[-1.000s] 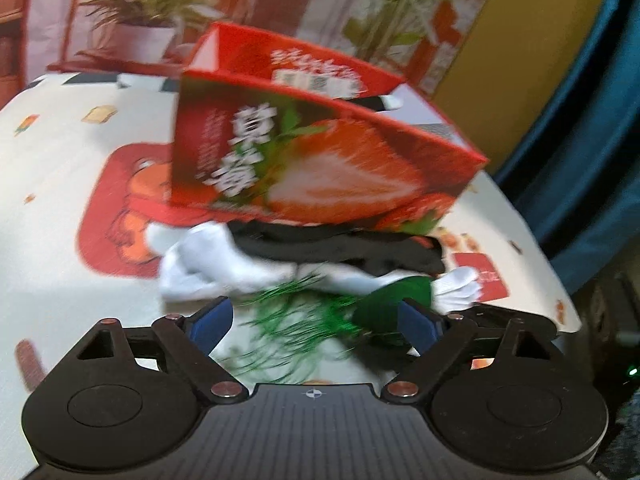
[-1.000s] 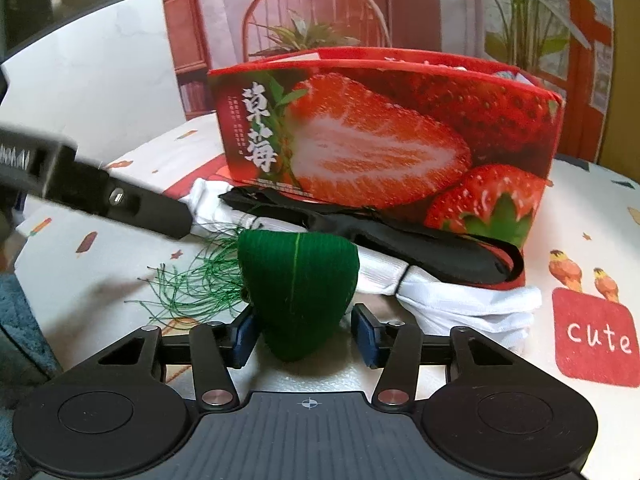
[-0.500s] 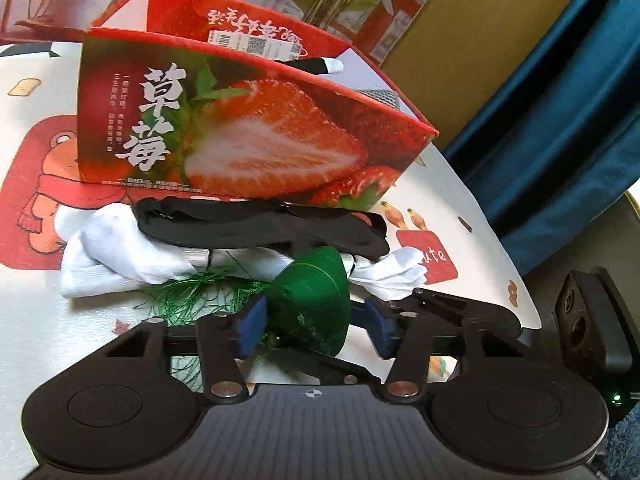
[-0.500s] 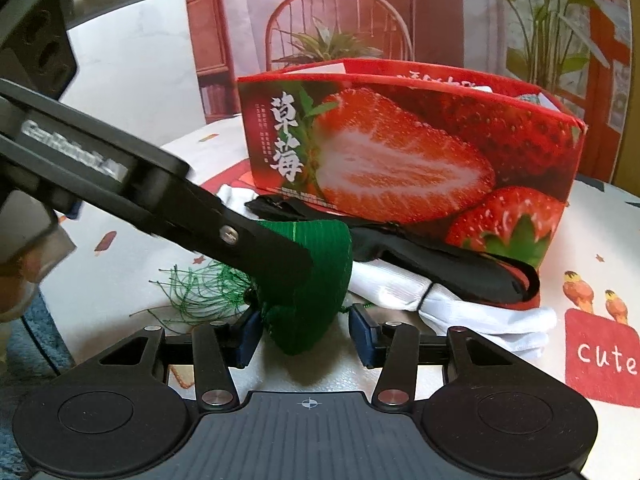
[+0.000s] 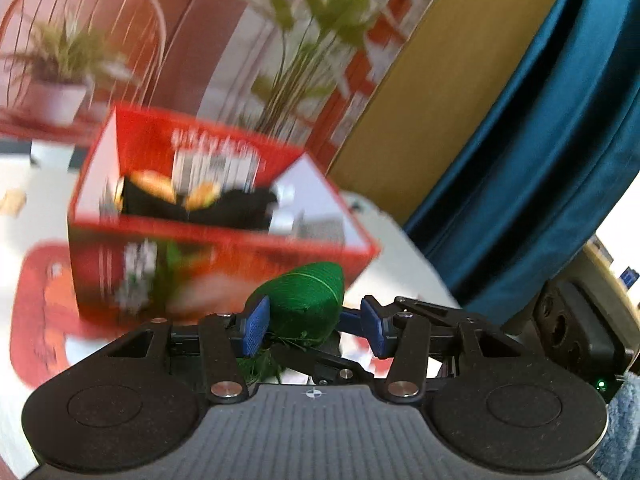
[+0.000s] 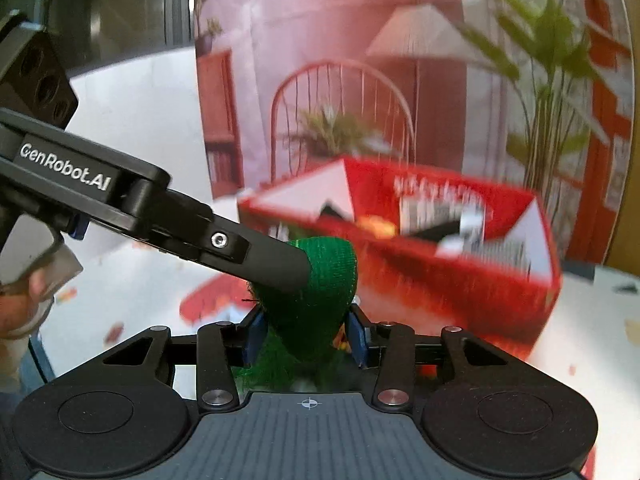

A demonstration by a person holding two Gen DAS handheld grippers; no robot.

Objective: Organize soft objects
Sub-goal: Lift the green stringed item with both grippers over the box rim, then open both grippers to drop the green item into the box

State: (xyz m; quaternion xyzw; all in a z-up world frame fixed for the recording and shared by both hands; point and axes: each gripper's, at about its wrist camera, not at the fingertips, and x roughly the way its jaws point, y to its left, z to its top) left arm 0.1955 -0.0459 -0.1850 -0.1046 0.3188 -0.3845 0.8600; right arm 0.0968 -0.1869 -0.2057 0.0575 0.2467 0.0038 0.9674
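Evidently the right gripper (image 6: 305, 334) is clamped on the green pouch (image 6: 316, 292); the left gripper (image 5: 314, 322) stands open around it, near the strawberry box (image 5: 208, 252), blurred.

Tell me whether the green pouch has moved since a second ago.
Yes. The green pouch, gripped by the right gripper, has gone up: it lay below the strawberry box front, and now sits near its rim.

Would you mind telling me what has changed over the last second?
The green tasselled pouch has been lifted off the table to the height of the strawberry box rim; the box's contents now show. The left tongs, wide open before, have closed in beside it. The right tongs stay clamped on it, and the box looks unmoved.
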